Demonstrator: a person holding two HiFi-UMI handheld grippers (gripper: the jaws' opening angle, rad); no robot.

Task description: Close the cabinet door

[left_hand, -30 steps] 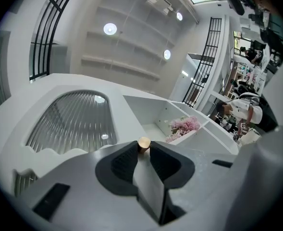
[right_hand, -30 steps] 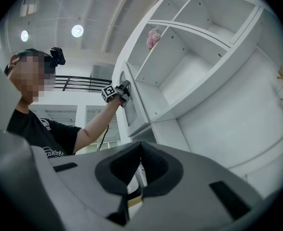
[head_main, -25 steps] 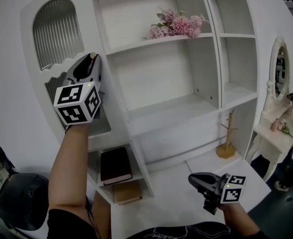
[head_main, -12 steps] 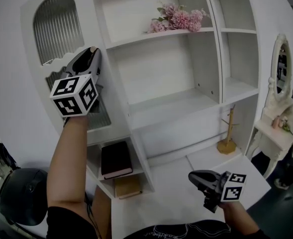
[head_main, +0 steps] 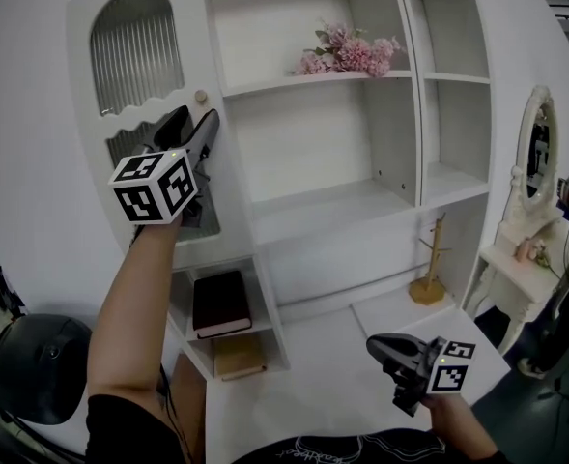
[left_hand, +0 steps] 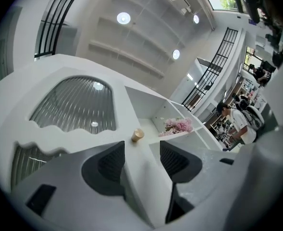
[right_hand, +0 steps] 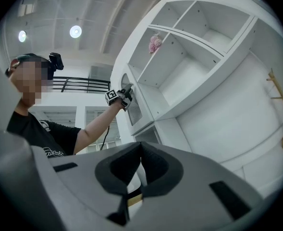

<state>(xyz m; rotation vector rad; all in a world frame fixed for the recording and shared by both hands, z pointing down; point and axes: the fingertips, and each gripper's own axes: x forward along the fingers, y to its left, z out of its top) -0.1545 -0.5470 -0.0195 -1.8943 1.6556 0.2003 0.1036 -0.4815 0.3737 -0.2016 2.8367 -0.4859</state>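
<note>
White arched ribbed-glass cabinet door (head_main: 139, 61) looks shut flush; left gripper (left_hand: 142, 152) is opening its jaws around the door's edge, right gripper (right_hand: 140, 148) idles clenched, empty; only withdrawal seems left.

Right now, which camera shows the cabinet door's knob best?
The left gripper view: the knob is close, near the centre and unobstructed on the door. The head view shows the knob too, but small, at the door's edge. The right gripper view is too far off to make it out.
</note>
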